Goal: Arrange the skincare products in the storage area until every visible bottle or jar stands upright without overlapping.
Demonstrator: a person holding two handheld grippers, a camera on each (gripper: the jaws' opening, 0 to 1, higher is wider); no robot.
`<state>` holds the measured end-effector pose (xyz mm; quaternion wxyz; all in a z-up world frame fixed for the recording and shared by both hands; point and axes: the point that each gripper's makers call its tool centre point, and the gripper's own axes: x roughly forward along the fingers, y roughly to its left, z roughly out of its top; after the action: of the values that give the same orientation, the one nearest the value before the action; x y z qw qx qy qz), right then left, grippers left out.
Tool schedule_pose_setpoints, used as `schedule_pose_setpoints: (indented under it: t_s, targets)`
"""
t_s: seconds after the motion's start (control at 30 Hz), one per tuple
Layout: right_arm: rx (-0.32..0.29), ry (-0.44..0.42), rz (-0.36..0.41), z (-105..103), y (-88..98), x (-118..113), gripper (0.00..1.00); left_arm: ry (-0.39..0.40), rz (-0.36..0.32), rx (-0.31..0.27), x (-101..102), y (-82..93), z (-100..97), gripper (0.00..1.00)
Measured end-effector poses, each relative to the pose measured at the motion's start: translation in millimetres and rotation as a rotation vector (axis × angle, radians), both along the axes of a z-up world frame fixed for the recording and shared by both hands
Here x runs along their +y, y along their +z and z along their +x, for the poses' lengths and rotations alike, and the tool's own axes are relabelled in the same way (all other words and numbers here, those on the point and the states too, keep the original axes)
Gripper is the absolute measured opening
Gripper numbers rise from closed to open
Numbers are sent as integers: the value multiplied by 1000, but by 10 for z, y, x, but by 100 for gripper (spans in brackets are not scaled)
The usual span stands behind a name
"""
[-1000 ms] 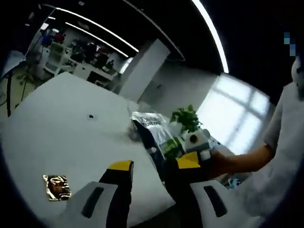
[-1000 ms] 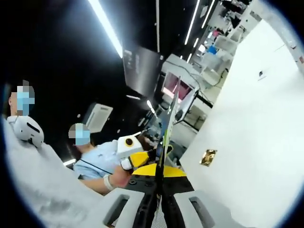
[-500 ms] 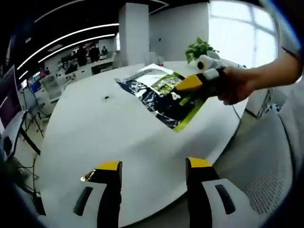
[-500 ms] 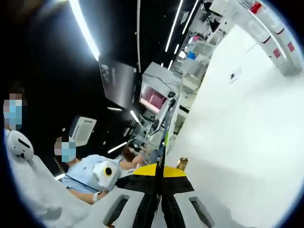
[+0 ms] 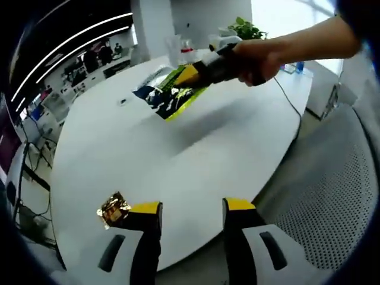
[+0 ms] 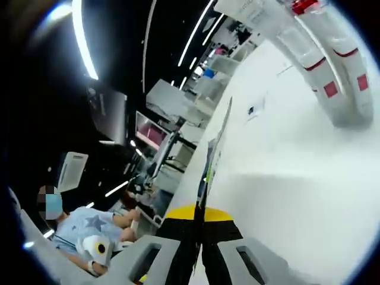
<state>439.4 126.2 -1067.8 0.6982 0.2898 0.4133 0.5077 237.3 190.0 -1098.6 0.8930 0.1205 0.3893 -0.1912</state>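
From the left gripper view I look down on a wide white bench [image 5: 196,148] with my left hand-held gripper [image 5: 191,209] low over its near edge, its two yellow-tipped jaws standing apart with nothing between them. Just left of the left jaw, a small crinkled gold foil packet [image 5: 113,209] lies flat on the bench. Farther across the surface, the right hand-held gripper [image 5: 193,76] comes in from the right in a person's hand [image 5: 256,58], and it carries a flat sachet [image 5: 171,95], dark with a lime-green edge and silvery foil; I cannot tell whether the sachet touches the surface. Beyond it a leafy green plant [image 5: 244,28] stands near the far edge, with some clear containers beside it that are too blurred for me to name. A white mesh chair [image 5: 332,202] sits at the right.

From the right gripper view, my right hand-held gripper [image 6: 200,222] has its jaws pressed together on the sachet [image 6: 214,151], which I see edge-on as a thin sheet rising straight ahead. To the right are the white bench [image 6: 297,196] and a clear cylindrical container with red markings [image 6: 332,71] at the top right.
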Motion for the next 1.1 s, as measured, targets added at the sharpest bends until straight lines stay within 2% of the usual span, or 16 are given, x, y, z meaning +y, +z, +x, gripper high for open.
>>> schedule_pose_setpoints:
  t_s: [0.07,0.13,0.4,0.6,0.83,1.0,1.1]
  targets:
    - [-7,1,-11,-28,5,41,0,3,1,2,10,-7,-2,36]
    - [-11,-6,-29,30,-14,73,0,5,6,6,15,-12,-13,36]
    - [-8,-26,-118,197,-204,134,0,13,11,4,39,-13,-12,35]
    - [-8,-39,-170,276,-295,117,0,21,12,8,65,-21,-16,34]
    - [-10,-115,-245,506,-378,8,0,24,15,12,93,-34,-25,34]
    - [-89,-127,-325,675,-347,-61,0,21,16,15,92,-40,-33,34]
    - [-103,-144,-371,750,-375,-112,0,21,20,19,102,-56,-36,34]
